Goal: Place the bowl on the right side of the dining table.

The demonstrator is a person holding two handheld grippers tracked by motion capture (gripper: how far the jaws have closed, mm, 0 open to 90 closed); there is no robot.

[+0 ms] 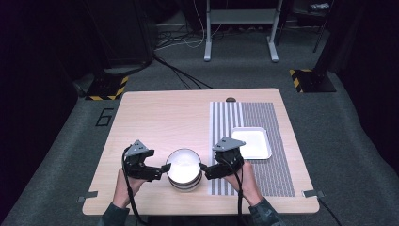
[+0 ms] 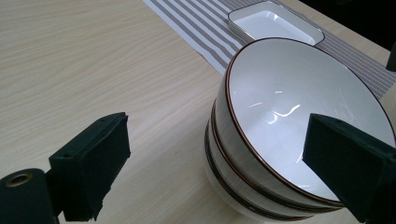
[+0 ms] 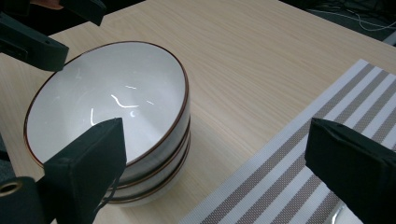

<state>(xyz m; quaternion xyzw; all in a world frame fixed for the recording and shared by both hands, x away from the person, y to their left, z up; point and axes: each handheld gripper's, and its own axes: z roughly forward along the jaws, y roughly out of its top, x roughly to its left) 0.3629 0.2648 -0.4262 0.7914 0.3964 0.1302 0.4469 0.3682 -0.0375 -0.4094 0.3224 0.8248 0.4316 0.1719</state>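
Three stacked bowls [image 3: 112,121] count clear from right tool [image 3: 215,177] camera.

I'm seeing a worktop [image 1: 155,117] in pale, light-grained wood. The placemat [image 1: 263,122] on it is showing white and grey-brown stripes, broad on one part and fine on the other. The stacked bowls [image 2: 299,116] are gleaming white inside, each rim edged with a thin brown line. The rectangular dish [image 1: 251,142] is looking white with a dark thin rim. My left gripper [image 1: 162,168] and right gripper [image 1: 203,166] are both showing black jaws and grey top plates. The floor [image 1: 348,141] is reading dark grey, with yellow-and-black hazard stripes on the stand bases [image 1: 106,88].
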